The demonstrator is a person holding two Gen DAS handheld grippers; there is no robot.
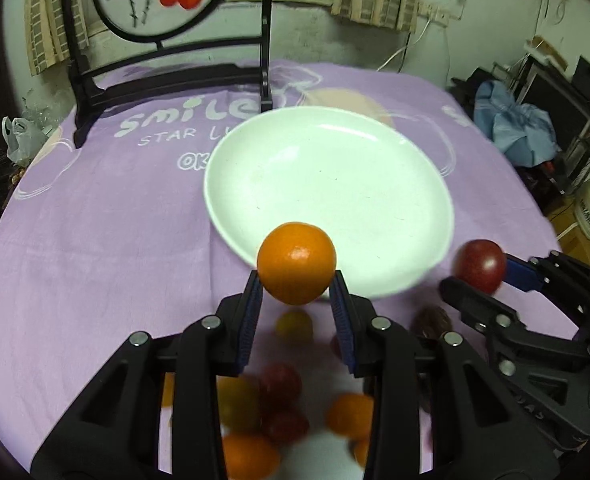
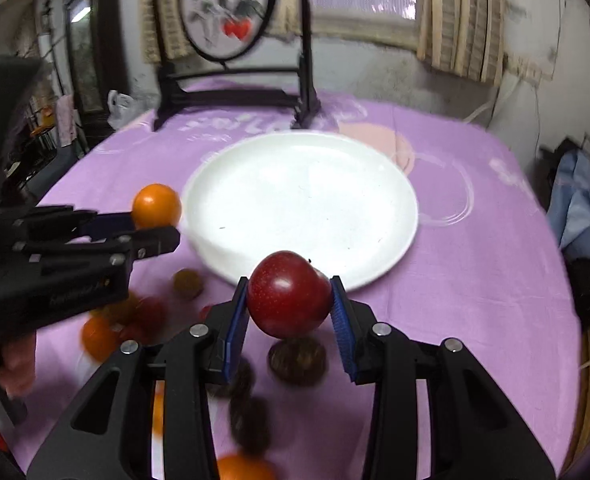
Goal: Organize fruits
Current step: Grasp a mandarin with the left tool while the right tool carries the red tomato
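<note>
My left gripper (image 1: 297, 280) is shut on an orange (image 1: 296, 263) and holds it above the near rim of a white plate (image 1: 335, 184). My right gripper (image 2: 291, 304) is shut on a dark red apple (image 2: 289, 294), also held near the plate's (image 2: 295, 192) front rim. In the left wrist view the right gripper (image 1: 481, 270) holds the apple (image 1: 479, 264) at the right. In the right wrist view the left gripper (image 2: 155, 224) holds the orange (image 2: 156, 205) at the left. The plate holds no fruit.
Several loose fruits lie on the purple cloth (image 1: 95, 240) below the grippers: oranges (image 1: 351, 416), red fruits (image 1: 281, 384), dark brown fruits (image 2: 297, 360). A black-framed round screen (image 1: 167, 40) stands behind the plate. Clutter lies beyond the table's right edge.
</note>
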